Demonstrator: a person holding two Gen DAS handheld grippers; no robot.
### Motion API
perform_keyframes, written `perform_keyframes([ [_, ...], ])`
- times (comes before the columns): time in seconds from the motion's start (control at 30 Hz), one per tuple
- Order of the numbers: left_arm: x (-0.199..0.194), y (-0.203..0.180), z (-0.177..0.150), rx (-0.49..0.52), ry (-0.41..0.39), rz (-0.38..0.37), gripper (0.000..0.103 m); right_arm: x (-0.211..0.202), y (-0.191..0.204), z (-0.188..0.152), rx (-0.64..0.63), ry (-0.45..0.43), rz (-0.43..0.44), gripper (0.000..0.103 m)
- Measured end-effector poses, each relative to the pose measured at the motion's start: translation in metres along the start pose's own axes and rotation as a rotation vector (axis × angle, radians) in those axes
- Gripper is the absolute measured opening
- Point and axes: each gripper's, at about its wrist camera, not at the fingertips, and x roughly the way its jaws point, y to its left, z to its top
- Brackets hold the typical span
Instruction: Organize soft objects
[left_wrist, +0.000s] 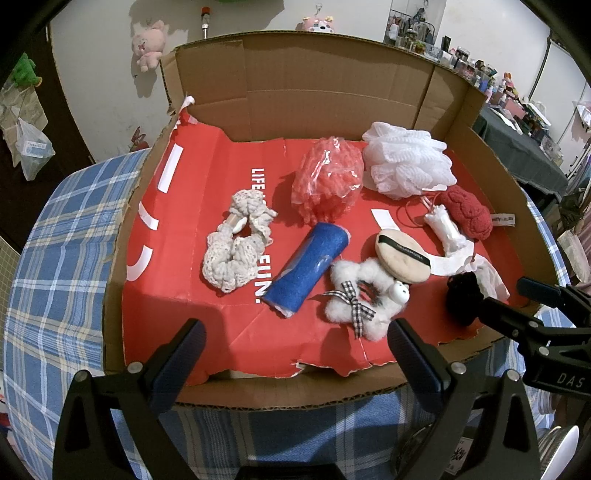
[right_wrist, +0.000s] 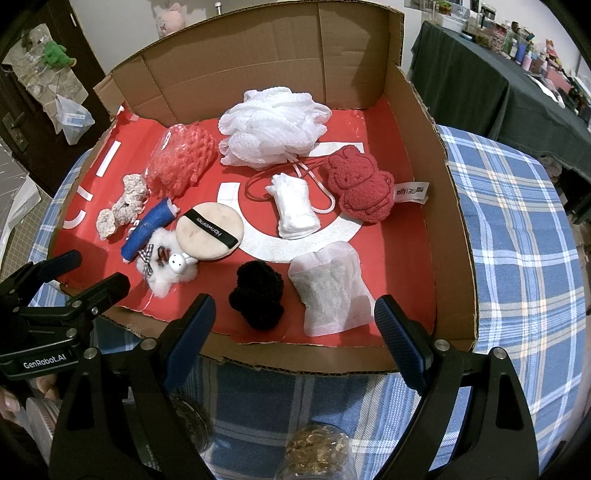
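Both grippers, left gripper (left_wrist: 295, 354) and right gripper (right_wrist: 295, 325), hover wide open and empty at the cardboard tray's (right_wrist: 454, 229) near edge. We risk snagging the white loofah's (right_wrist: 273, 125) cord when lifting the neighbouring folded white cloth (right_wrist: 295, 206).

two close wrist views angled steeply down, sharing the cardboard box (left_wrist: 332, 88) interior
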Motion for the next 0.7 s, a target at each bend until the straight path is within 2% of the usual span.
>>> perform_keyframes([
  [0.7, 0.0007, 0.0001, -0.0013, -0.004, 0.005, -0.009, 0.101, -0.0003, -0.0003, 0.0001, 0.0, -0.001, 0.003, 0.088],
])
